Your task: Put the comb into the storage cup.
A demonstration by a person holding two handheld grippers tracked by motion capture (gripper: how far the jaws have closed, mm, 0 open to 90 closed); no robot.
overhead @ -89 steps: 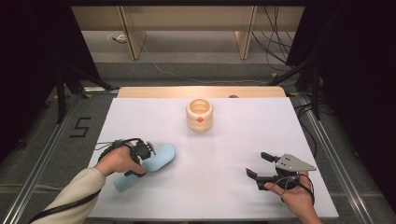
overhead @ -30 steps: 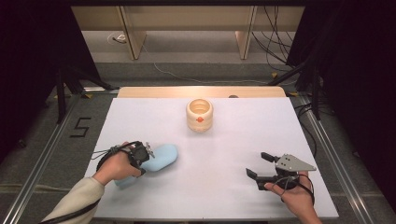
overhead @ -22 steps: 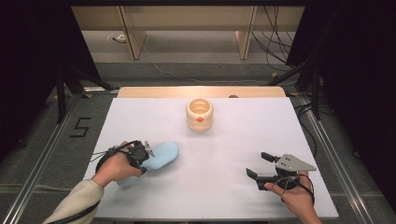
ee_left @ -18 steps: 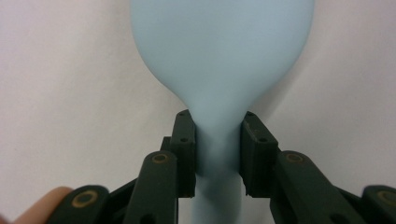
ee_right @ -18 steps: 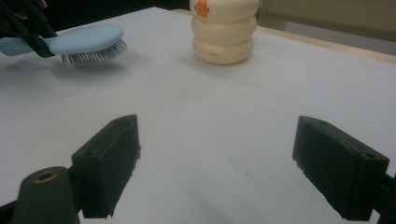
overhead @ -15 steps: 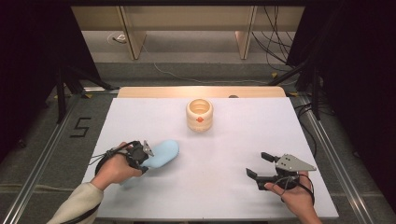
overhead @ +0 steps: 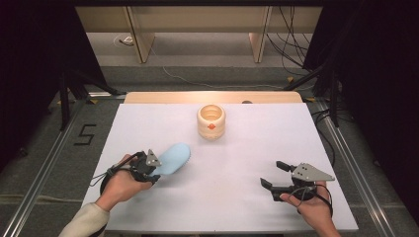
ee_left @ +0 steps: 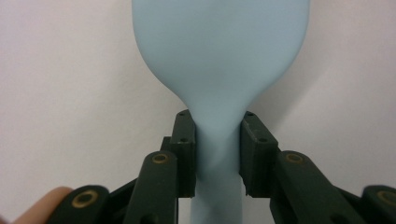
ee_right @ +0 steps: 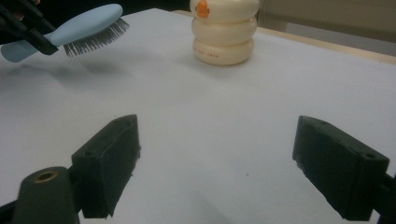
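High view: a white surface (overhead: 222,163) carries a cream, ribbed, open-topped container (overhead: 211,121) with a small orange mark on its near side; it stands upright at the middle of the far half. At the near left, the left hand (overhead: 120,183) holds the left gripper (overhead: 151,167), whose jaws are closed on the narrow handle of a light blue hairbrush (overhead: 173,158). The brush head extends from the gripper toward the centre of the surface, its smooth back facing up. At the near right, the right hand (overhead: 309,207) holds the right gripper (overhead: 275,176), jaws spread wide apart and holding nothing; a grey three-cornered plate lies on top of it. The two grippers are well apart, and the container is well apart from both.

Left gripper view: both black jaws press against the handle of the hairbrush (ee_left: 219,60) just below the point where it widens into the oval head.

Right gripper view: the two jaws stand far apart over bare white surface (ee_right: 224,121). Beyond them the hairbrush (ee_right: 84,23) hangs clear of the surface with its dark bristles pointing down, casting a shadow beneath, and is gripped at its handle by the left gripper (ee_right: 28,30). The container (ee_right: 225,30) stands to its right, three stacked bulges visible, orange mark facing the camera.
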